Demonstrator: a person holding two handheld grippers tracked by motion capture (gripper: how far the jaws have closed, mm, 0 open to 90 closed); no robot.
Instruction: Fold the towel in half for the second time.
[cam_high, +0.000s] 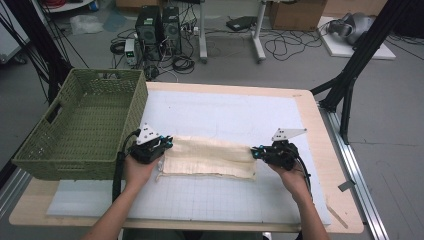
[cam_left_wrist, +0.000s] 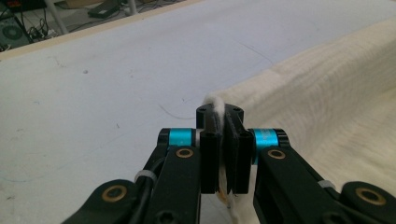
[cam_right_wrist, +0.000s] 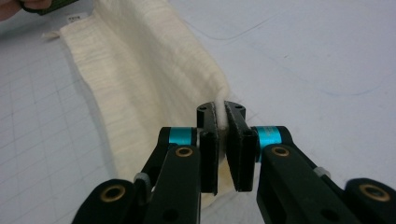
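Note:
A cream cloth (cam_high: 207, 156) lies stretched across the white mat (cam_high: 225, 112), its far edge lifted a little. My left gripper (cam_high: 167, 143) is shut on the cloth's far left corner; in the left gripper view the cloth (cam_left_wrist: 327, 88) runs off to the right from the pinched corner between my jaws (cam_left_wrist: 220, 112). My right gripper (cam_high: 256, 151) is shut on the far right corner; the right gripper view has the cloth (cam_right_wrist: 140, 79) trailing away to the upper left from the tuft pinched at my gripper (cam_right_wrist: 221, 111).
A green woven basket (cam_high: 82, 125) stands on the table's left side, close to my left hand. The wooden table edge (cam_high: 320, 150) runs along the right. Computers and cables (cam_high: 160, 35) sit on the floor beyond the table.

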